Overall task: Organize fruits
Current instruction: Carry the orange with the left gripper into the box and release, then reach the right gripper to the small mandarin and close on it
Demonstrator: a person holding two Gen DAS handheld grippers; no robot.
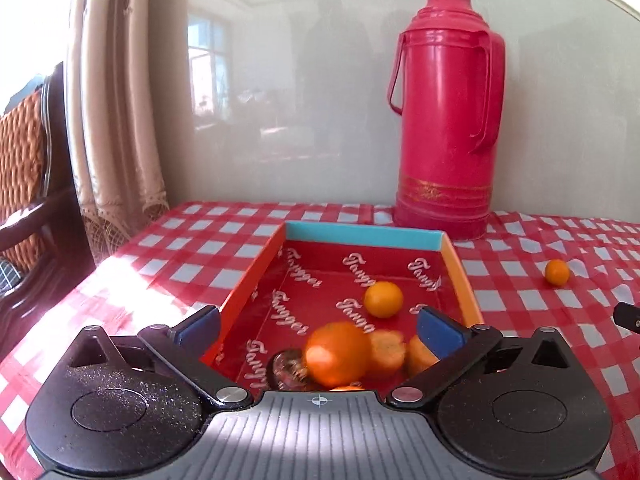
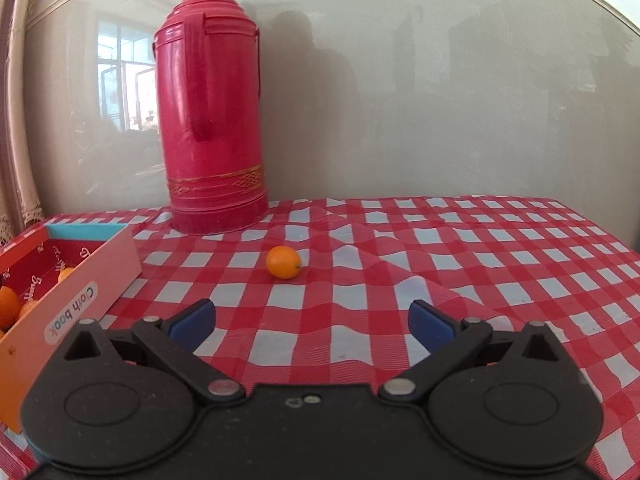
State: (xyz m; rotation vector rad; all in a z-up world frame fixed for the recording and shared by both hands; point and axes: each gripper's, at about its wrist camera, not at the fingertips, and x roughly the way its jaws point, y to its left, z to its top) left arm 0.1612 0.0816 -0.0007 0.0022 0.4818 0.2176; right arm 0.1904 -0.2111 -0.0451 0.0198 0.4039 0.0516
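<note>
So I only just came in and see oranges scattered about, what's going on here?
A person with a gripper in each hand is gathering small oranges into the open red cardboard box on the red-and-white checked tablecloth. The left gripper is open above the box, with a blurred orange between its fingers. The right gripper, open and empty, faces the last loose orange near the tall red thermos.

black gripper [image 2: 312, 320], blue pads [image 2: 192, 320]

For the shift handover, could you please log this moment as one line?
left tongs: open over box | right tongs: open, empty | box: several oranges | loose orange: on tablecloth
</note>
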